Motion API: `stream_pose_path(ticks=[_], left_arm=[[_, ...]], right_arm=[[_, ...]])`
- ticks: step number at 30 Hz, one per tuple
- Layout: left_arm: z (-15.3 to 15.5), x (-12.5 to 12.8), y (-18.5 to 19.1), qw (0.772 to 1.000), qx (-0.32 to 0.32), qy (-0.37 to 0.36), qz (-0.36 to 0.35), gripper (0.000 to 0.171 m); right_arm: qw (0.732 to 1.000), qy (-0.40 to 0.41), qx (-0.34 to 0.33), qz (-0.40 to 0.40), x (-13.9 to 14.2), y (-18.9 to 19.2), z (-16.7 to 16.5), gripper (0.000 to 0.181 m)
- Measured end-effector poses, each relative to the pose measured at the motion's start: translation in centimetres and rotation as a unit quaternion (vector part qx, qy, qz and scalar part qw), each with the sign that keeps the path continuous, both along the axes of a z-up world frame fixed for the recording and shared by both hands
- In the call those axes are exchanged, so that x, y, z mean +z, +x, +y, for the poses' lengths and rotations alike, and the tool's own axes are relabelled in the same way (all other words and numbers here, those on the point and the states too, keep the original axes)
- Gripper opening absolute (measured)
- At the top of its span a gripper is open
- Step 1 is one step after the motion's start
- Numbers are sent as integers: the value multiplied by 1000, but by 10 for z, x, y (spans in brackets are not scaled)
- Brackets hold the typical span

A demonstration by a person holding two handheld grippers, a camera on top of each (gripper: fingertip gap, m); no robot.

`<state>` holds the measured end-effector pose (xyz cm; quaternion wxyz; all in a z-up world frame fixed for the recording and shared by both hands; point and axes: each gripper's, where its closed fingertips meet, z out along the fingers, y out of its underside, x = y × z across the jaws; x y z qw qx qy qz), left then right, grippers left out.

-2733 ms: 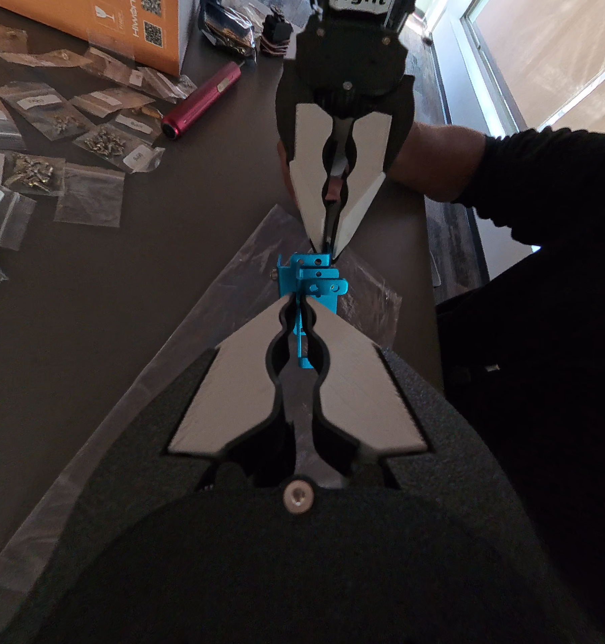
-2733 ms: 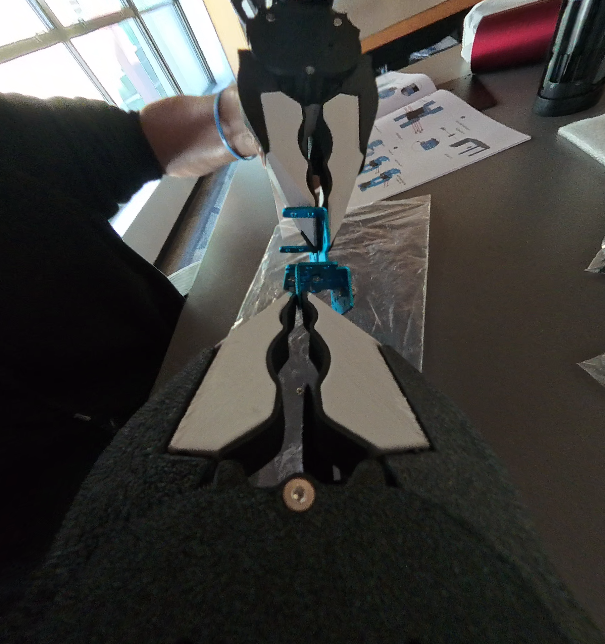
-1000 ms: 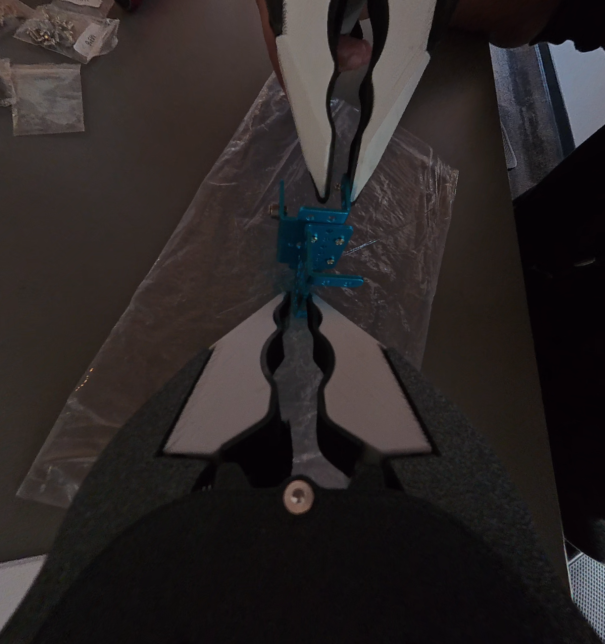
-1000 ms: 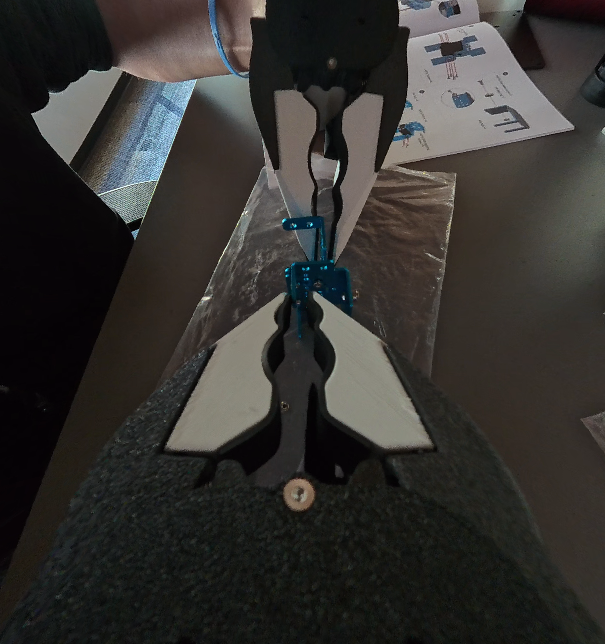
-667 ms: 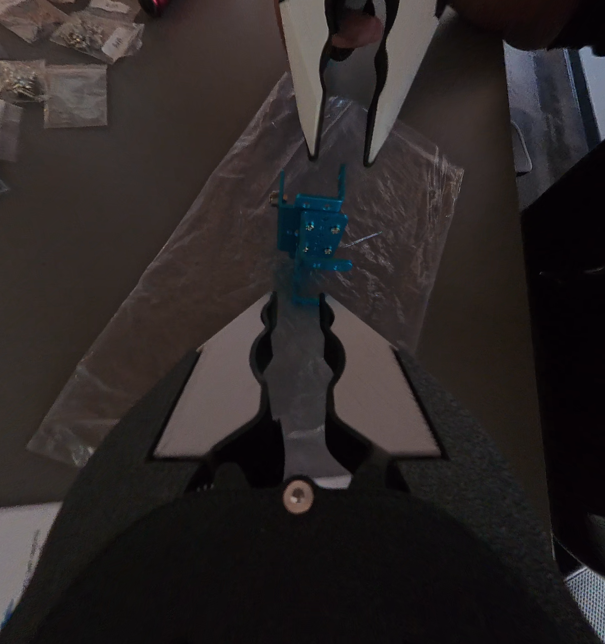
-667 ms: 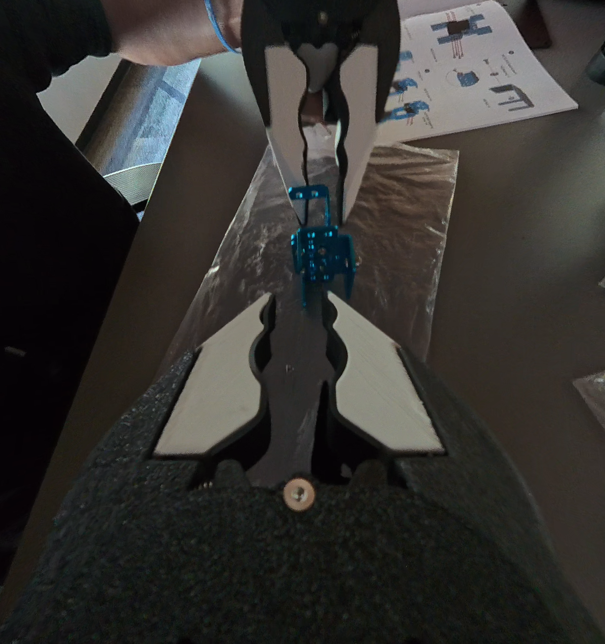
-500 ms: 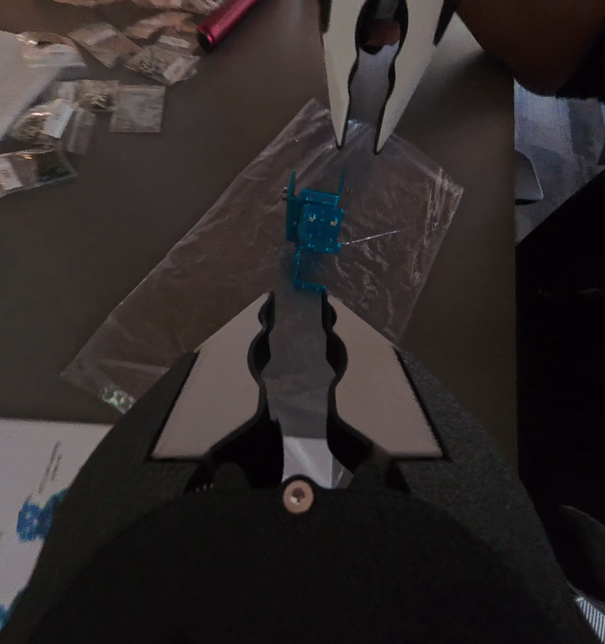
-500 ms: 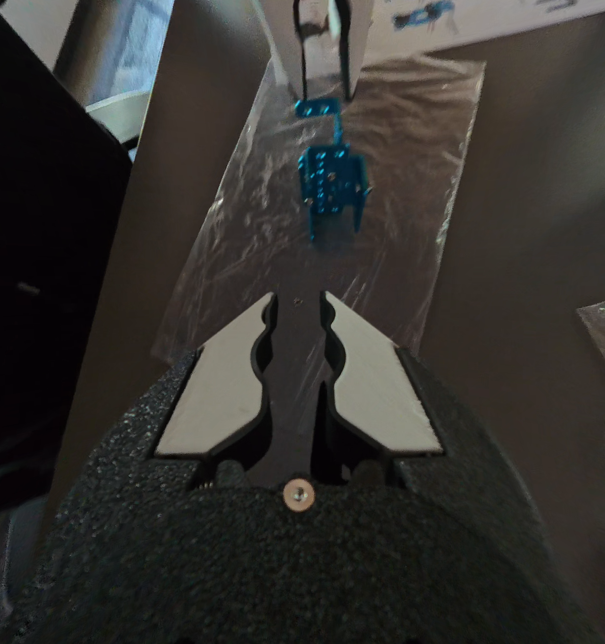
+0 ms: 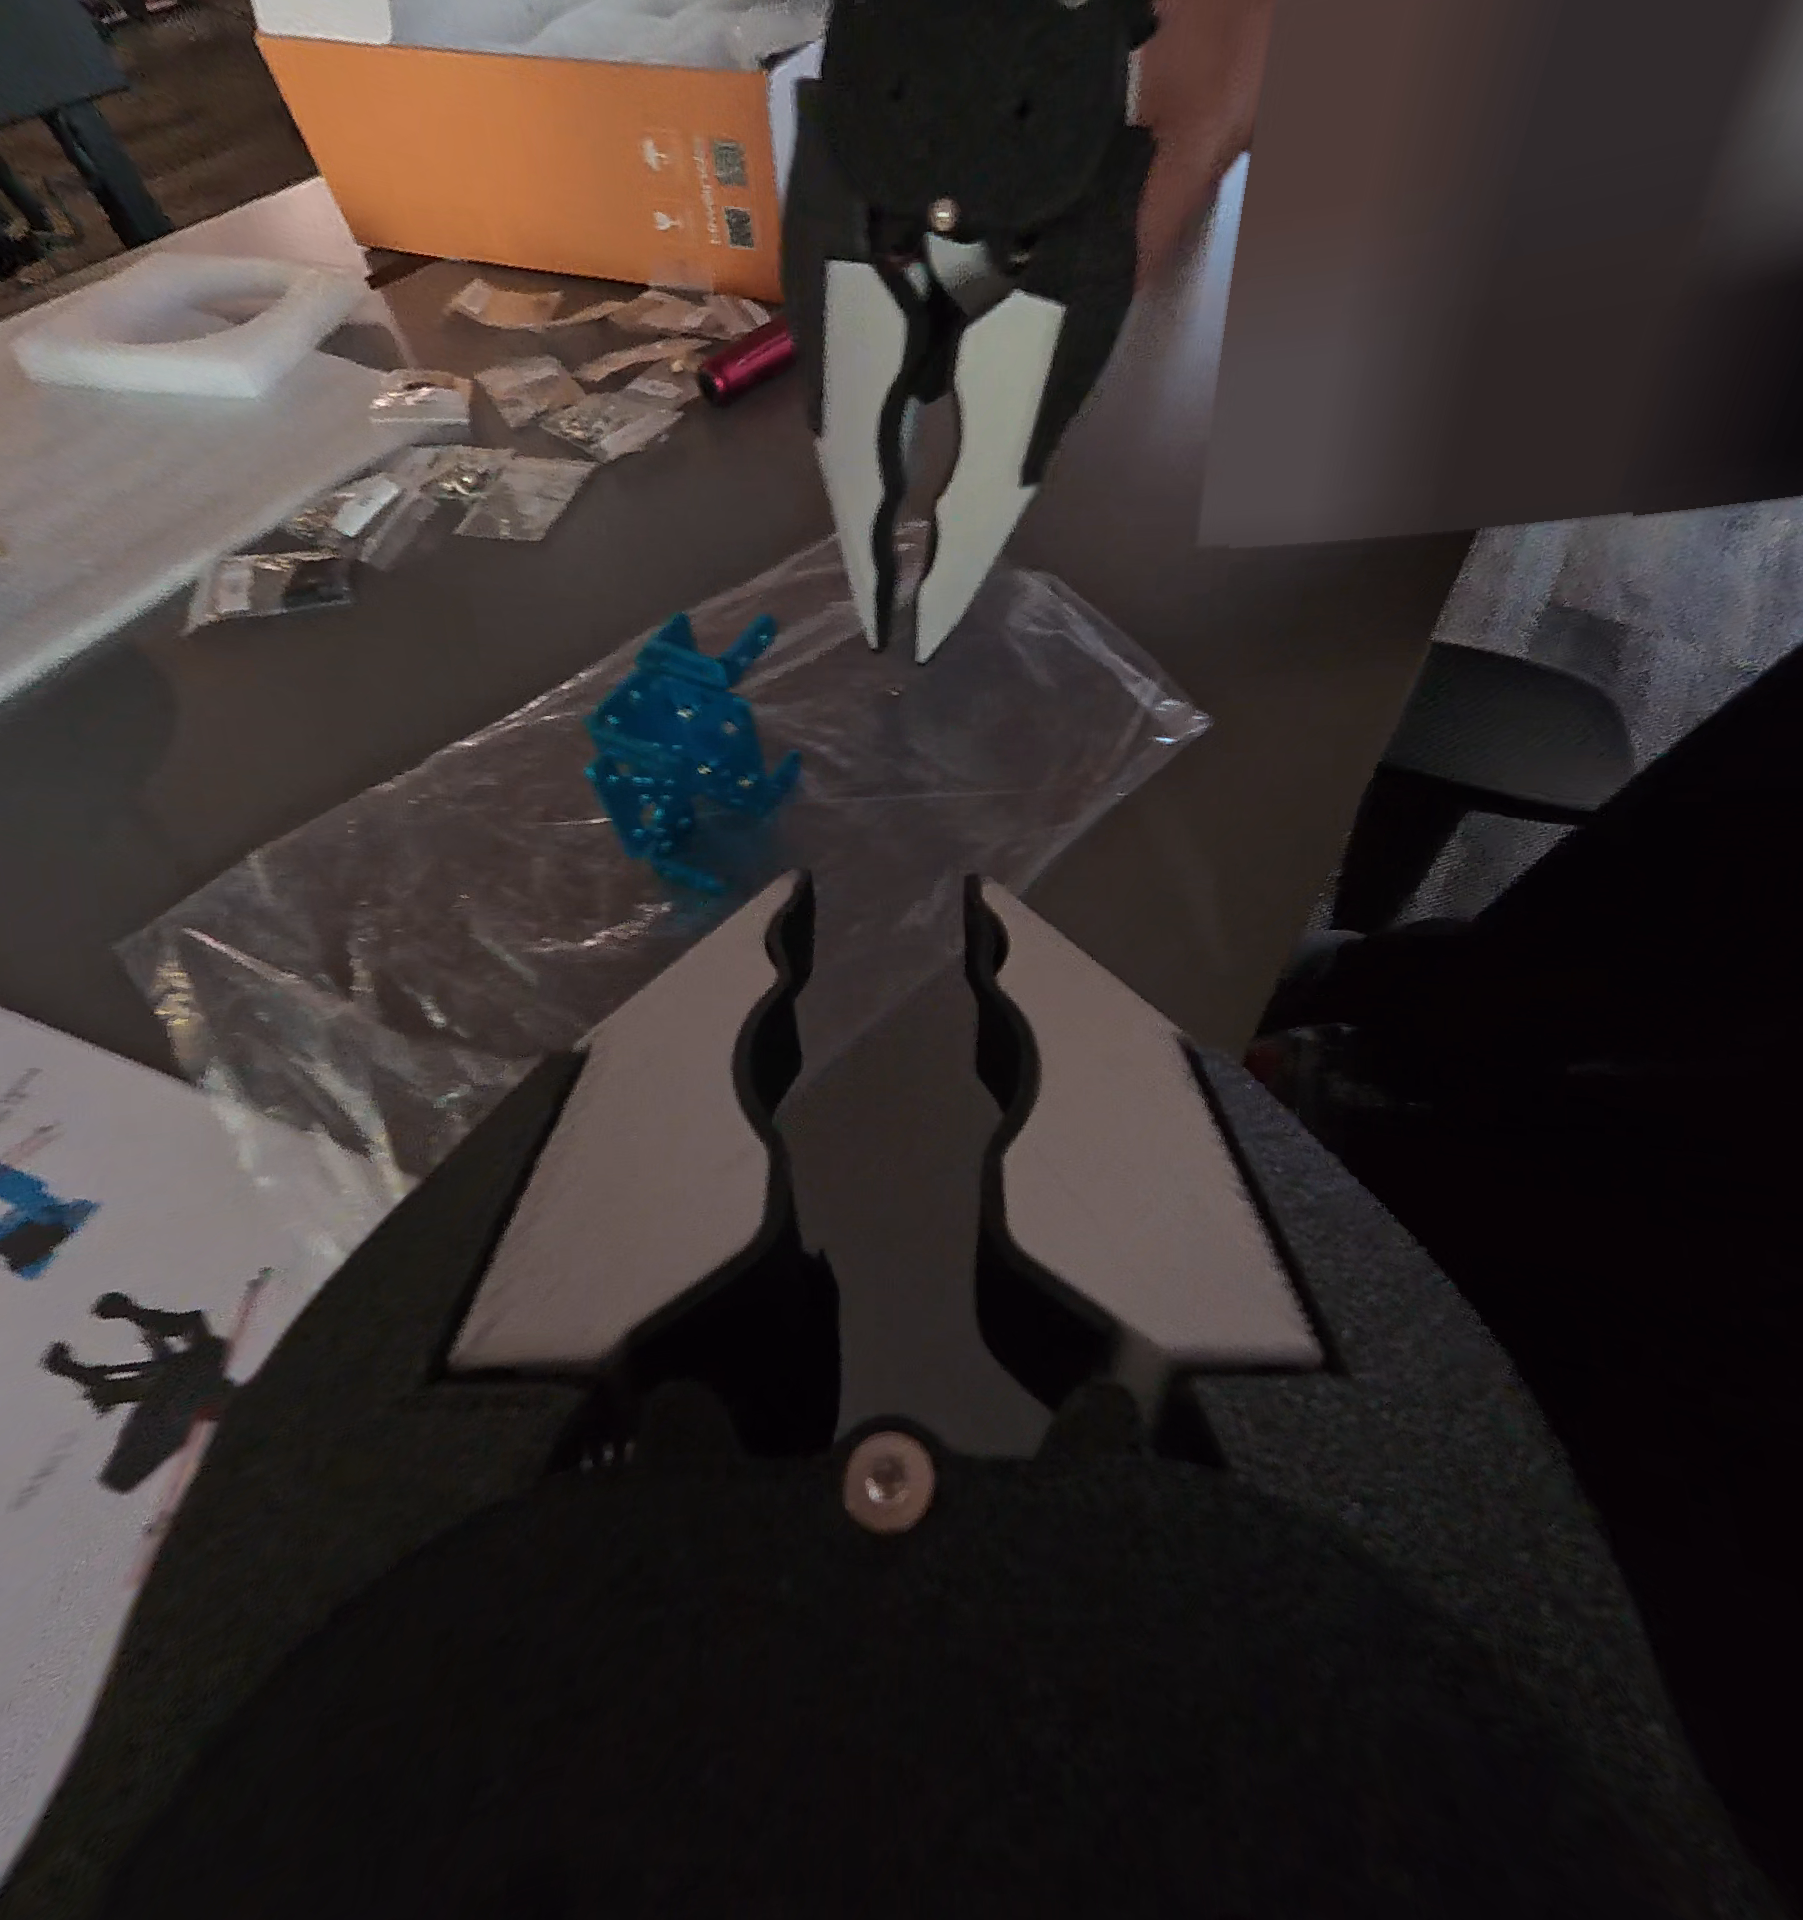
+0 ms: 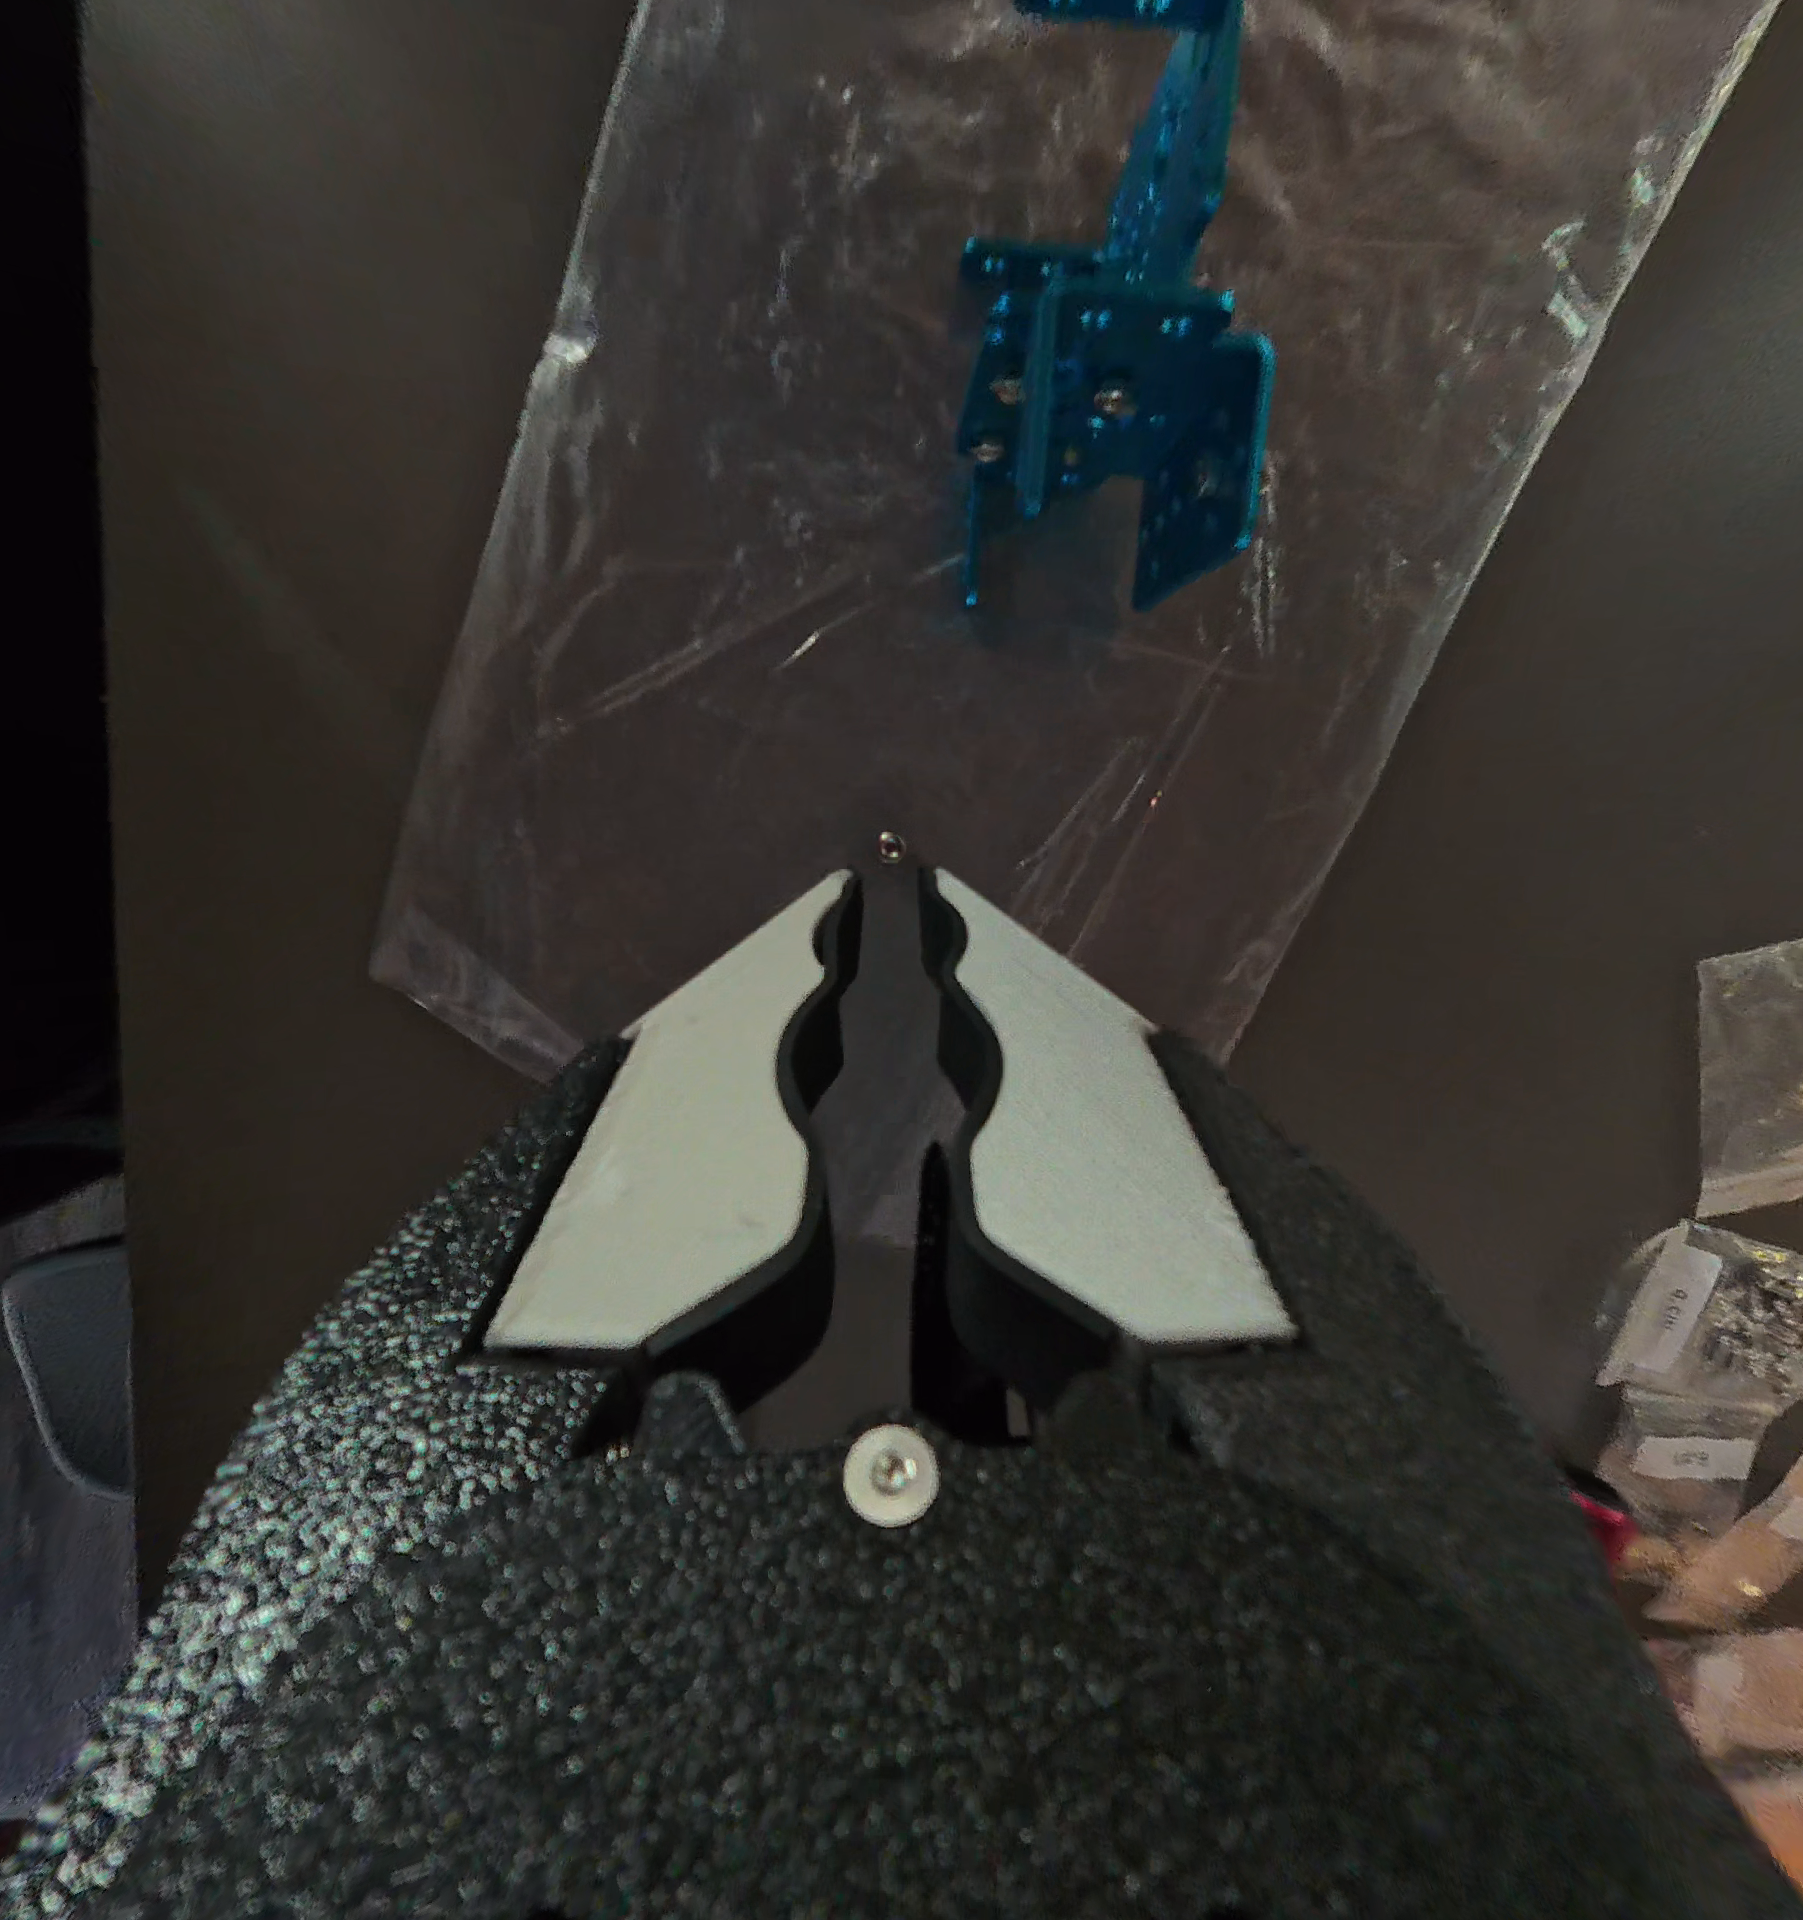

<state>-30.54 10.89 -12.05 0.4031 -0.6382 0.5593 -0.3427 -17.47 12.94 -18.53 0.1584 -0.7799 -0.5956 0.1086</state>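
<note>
From the left wrist view, the left gripper (image 9: 886, 883) hangs empty, jaws apart, near the blue perforated metal bracket assembly (image 9: 684, 758) standing on a clear plastic bag (image 9: 440, 935).

From the right wrist view, the right gripper (image 10: 889, 873), jaws narrowly parted and empty, points at a tiny silver screw (image 10: 889, 847) lying on that bag.

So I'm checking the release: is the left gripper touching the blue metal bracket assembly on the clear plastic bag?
Apart. The left wrist view shows the left gripper open, with bare bag between its fingertips and the blue metal bracket assembly.
</note>
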Motion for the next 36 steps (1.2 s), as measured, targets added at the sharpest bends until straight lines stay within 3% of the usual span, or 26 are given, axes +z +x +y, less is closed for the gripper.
stream_pose_path(ticks=[11, 25, 30, 36], left_arm=[[-14, 0, -12, 997, 26, -49, -62, 31], [-6, 3, -7, 994, 31, -70, -81, 31], [1, -1, -2, 993, 43, -82, -70, 31], [19, -21, 15, 986, 107, -127, -17, 39]], right_arm=[[995, -41, 50, -76, -10, -4, 2, 9], [985, 4, 100, -143, -10, -4, 2, 4], [988, -10, 92, -122, -10, -4, 2, 4], [997, -10, 69, -45, -10, 5, 7, 4]])
